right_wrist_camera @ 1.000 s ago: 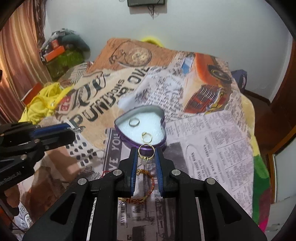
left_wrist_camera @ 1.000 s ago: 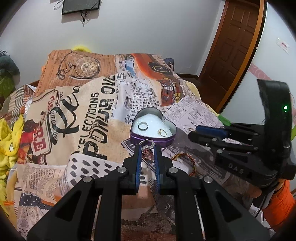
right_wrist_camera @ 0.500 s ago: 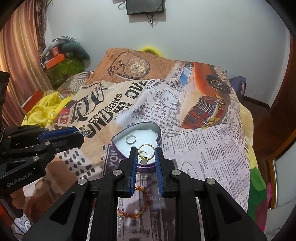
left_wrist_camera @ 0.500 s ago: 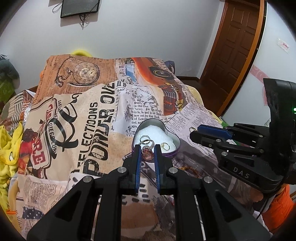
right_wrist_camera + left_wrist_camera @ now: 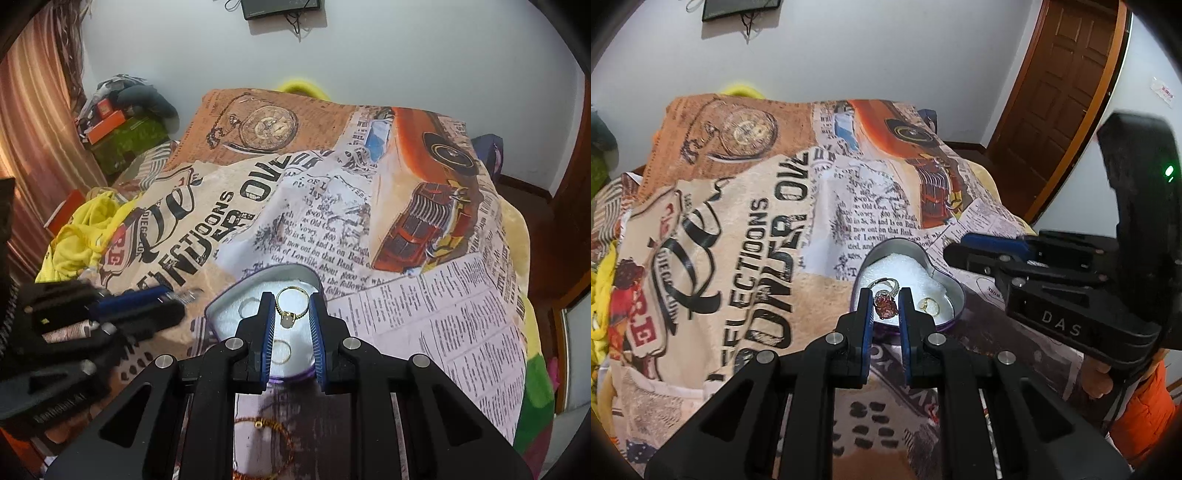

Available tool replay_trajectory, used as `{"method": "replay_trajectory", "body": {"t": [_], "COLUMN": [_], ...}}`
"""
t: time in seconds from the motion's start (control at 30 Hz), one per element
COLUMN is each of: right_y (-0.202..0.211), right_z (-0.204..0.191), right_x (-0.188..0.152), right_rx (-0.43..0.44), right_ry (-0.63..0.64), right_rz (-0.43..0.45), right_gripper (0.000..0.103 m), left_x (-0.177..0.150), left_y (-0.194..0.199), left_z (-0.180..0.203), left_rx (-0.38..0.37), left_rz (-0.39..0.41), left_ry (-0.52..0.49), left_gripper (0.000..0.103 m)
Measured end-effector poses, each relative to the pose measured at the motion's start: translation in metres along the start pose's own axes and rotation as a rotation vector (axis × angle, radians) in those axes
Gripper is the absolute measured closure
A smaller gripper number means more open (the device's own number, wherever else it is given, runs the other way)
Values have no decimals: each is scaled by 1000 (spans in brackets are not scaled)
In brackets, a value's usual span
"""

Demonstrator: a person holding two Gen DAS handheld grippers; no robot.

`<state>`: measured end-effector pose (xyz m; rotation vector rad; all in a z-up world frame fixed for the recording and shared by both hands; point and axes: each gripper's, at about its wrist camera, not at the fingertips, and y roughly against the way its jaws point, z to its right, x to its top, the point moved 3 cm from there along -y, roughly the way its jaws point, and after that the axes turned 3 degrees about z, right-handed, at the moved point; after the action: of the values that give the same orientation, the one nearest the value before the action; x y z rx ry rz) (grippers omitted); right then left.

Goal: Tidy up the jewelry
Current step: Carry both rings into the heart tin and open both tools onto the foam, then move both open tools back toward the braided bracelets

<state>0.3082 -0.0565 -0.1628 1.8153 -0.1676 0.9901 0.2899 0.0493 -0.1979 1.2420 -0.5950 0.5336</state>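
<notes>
A heart-shaped purple tin with a white lining lies on the printed blanket; it also shows in the right wrist view. My left gripper is shut on a silver ring with a red stone, held over the tin's near edge. A small gold ring lies inside the tin. My right gripper is shut on a gold ring with a pale stone, held over the tin. A silver ring and a gold ring lie in the tin below it.
A red-and-gold bracelet lies on the blanket in front of the tin. The right gripper body is close to the tin's right side. Yellow cloth and boxes sit at the left. A wooden door stands at the right.
Both grippers have moved forward with their rings and now hover over the heart tin. The bracelet has slipped behind the left gripper's fingers.
</notes>
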Motion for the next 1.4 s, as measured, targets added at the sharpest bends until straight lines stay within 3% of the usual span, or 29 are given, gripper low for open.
{"method": "replay_trajectory", "body": {"t": [0.33, 0.8, 1.27, 1.4], "right_y": [-13, -27, 17, 37], "right_z": [-1, -2, 0, -4], "right_x": [7, 6, 0, -4], "right_rx": [21, 55, -24, -34], "right_ry": [20, 18, 37, 44], "right_rz": [-20, -70, -37, -15], "right_gripper": [86, 85, 80, 73], "left_x": [-1, -3, 1, 2], "left_y": [-25, -23, 20, 38], "left_z": [1, -6, 5, 12], "left_rx": [-36, -54, -5, 5], "left_rz": [-34, -36, 8, 24], "left_ry": [-5, 6, -15, -30], "left_gripper": [91, 91, 91, 91]}}
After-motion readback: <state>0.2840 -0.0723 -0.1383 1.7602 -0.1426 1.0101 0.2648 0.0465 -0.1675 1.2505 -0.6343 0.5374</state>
